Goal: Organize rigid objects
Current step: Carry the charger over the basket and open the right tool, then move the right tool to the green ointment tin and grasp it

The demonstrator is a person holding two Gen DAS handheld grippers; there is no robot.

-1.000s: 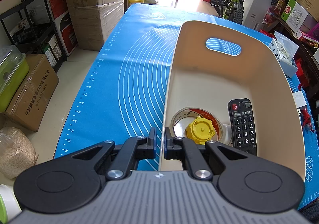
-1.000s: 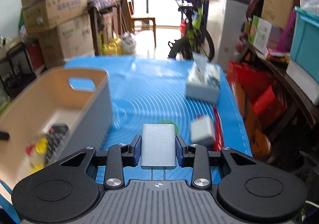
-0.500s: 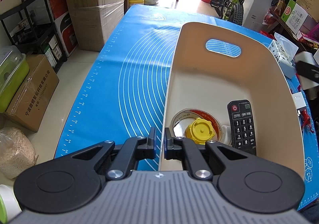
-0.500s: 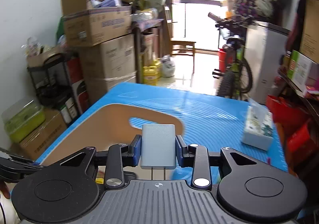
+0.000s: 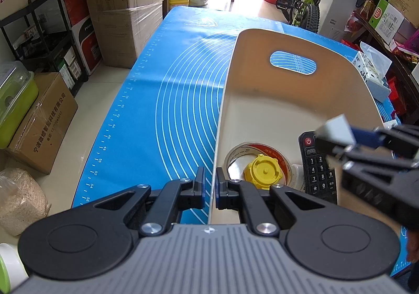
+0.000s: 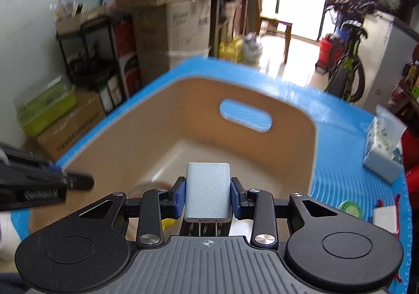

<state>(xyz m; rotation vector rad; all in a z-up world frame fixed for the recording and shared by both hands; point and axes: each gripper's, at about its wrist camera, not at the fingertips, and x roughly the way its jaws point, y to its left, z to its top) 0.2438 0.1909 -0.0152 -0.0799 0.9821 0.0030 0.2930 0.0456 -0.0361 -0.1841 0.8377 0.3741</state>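
right gripper clamping charger by flat sides over bin | looking light, stiff, slick | left gripper pinching bin wall

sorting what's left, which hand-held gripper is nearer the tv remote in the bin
Right. The right hand-held gripper, holding a grey charger, hangs just above the remote. The left hand-held gripper clamps the bin wall, across the tape roll.

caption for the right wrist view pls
Right tongs carry a grey charger over the beige bin.
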